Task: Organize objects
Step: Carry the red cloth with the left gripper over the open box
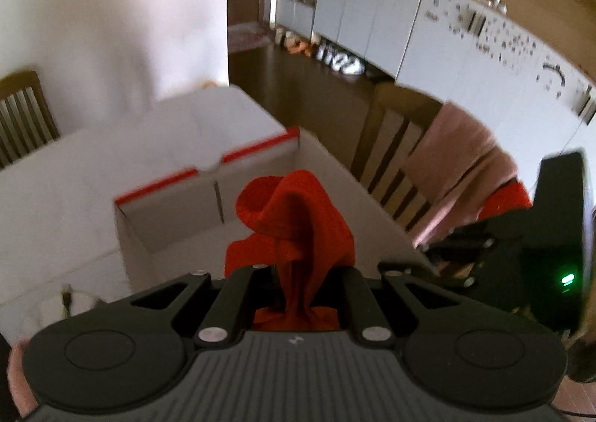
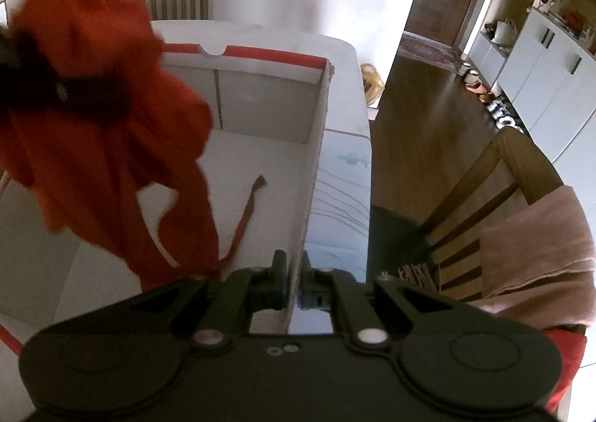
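left gripper (image 1: 298, 287) fingers clamped on red cloth (image 1: 294, 220), frame centre, over open white box (image 1: 178, 224) | right gripper (image 2: 294, 284) fingers pinched on box side wall (image 2: 314, 168) | chair (image 2: 495, 194) with pink towel (image 2: 536, 246) lower right | white surface (image 1: 56, 194) under box | no readable writing
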A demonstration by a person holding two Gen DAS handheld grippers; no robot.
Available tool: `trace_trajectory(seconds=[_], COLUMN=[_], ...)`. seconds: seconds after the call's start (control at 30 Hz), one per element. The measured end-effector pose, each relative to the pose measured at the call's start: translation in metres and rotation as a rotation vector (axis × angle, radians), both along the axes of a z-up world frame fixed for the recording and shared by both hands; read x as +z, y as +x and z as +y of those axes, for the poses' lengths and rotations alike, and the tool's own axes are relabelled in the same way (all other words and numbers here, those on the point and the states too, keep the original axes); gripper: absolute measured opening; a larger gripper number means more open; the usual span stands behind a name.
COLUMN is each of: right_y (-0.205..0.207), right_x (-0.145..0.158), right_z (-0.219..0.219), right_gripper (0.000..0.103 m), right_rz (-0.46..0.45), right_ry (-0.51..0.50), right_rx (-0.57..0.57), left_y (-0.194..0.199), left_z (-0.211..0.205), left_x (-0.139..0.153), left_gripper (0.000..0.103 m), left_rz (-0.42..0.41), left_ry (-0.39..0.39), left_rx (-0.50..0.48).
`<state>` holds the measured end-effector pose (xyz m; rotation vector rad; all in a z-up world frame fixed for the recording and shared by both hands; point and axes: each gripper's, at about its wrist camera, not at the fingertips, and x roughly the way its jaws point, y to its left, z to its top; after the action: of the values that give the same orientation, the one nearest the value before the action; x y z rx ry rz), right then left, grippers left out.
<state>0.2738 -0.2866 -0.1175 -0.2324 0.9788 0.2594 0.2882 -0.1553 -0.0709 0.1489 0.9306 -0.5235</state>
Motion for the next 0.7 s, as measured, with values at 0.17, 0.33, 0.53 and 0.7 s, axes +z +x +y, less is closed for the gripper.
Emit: trace_trajectory(seconds=[0.17,0.33,0.53,0.7], right_y=[0.000,-0.001,-0.001,-0.001], right_x=[0.000,0.000,0.001,0.001], right_z=[0.000,0.001,0.002,0.002], right_gripper=[0.004,0.004,0.004,0.004], right_rz=[0.000,0.004,0.005,0.006], right_ry=[0.000,0.000,0.000,0.001], right_rx=[-0.001,0.003,0.004,0.004], left_y=[0.001,0.004,0.004,0.003], left_z=[-0.021,-0.030,-0.037,-0.040], left_x=[-0.025,-0.047,-0.066,-0.074], left_gripper=[0.006,0.006,0.006,0.006], left_rz=[0.056,0.141,0.227,0.254], left_ry=[0.051,0.091,0.148,0.187], left_rx=[-0.049,-0.081,-0.108,-0.125])
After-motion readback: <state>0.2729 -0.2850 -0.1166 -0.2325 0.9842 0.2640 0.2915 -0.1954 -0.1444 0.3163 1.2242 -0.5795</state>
